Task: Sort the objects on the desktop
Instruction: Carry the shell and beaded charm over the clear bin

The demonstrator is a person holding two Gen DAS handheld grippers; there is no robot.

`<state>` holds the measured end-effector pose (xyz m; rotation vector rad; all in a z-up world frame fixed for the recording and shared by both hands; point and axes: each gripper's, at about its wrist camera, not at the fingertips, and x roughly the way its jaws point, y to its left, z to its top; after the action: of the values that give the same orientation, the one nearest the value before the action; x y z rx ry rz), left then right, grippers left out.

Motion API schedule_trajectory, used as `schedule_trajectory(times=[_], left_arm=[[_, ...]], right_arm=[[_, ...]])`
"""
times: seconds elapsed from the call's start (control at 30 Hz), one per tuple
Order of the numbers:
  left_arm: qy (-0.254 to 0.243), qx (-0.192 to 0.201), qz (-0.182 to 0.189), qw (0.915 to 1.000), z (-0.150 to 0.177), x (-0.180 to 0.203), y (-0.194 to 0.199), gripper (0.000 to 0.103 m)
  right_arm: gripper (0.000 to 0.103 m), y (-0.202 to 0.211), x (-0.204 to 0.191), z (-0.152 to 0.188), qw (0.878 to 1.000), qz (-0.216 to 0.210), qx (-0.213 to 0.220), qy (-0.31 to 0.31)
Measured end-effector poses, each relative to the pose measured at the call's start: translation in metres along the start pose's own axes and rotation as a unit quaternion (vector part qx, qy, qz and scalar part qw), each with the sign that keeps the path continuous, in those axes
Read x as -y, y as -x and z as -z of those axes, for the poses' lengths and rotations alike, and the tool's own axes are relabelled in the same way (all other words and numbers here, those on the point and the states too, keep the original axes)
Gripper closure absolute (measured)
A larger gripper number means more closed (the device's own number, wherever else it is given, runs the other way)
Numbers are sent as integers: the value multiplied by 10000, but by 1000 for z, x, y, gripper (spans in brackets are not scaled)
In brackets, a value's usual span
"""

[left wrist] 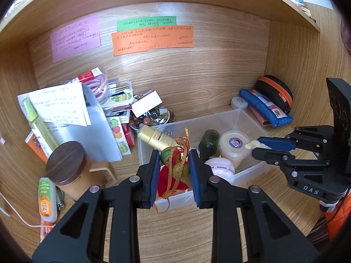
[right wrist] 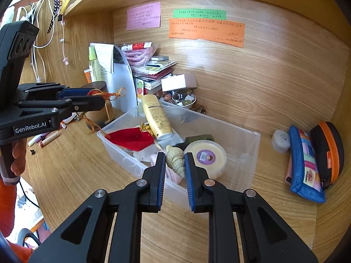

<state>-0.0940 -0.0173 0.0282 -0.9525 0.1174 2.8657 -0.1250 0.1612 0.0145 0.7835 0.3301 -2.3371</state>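
My left gripper [left wrist: 173, 164] is shut on a small green gourd charm [left wrist: 175, 161] with an orange braided cord [left wrist: 186, 141], held over the near left end of a clear plastic bin [left wrist: 241, 118]. My right gripper [right wrist: 174, 166] is shut on a beige spiral seashell [right wrist: 175, 159] above the bin's near rim [right wrist: 122, 155]. In the bin lie a gold lotion tube [right wrist: 156, 116], a red pouch [right wrist: 131, 139], a round cream jar [right wrist: 207, 156], a dark green bottle [left wrist: 208, 143] and a pink jar [left wrist: 219, 166]. Each gripper shows in the other's view, the right one [left wrist: 255, 148] and the left one [right wrist: 96, 99].
A pile of papers and packets [left wrist: 72, 109], a bowl of beads [left wrist: 151, 118], a wooden-lidded canister [left wrist: 65, 166] and a small tube [left wrist: 47, 199] stand left of the bin. A blue pencil case [right wrist: 305, 164], a black-orange case [right wrist: 329, 151] and a small white pot [right wrist: 280, 141] lie right. Sticky notes [left wrist: 153, 36] on the back wall.
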Motion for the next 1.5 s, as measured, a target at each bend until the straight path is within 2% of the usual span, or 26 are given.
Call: schedule_trajectory(times=[0.53, 1.07, 1.13, 1.27, 1.4, 1.5], left_arm=[[24, -411, 241, 9989, -6, -6, -62, 78], [-10, -753, 376, 9965, 7, -5, -106, 77], [5, -731, 398, 9965, 6, -5, -105, 74], [2, -565, 268, 9980, 3, -6, -96, 54], [14, -434, 179, 9989, -1, -6, -85, 39], [51, -352, 63, 9993, -3, -7, -76, 29]], right_arm=[[87, -49, 2, -23, 9998, -90, -195, -49], [87, -92, 9, -18, 9985, -124, -525, -54], [87, -93, 8, -18, 9986, -108, -525, -34], [87, -89, 7, -19, 9989, -46, -460, 16], [87, -81, 7, -22, 9993, 4, -359, 41], [83, -73, 6, -24, 9996, 46, -289, 45]])
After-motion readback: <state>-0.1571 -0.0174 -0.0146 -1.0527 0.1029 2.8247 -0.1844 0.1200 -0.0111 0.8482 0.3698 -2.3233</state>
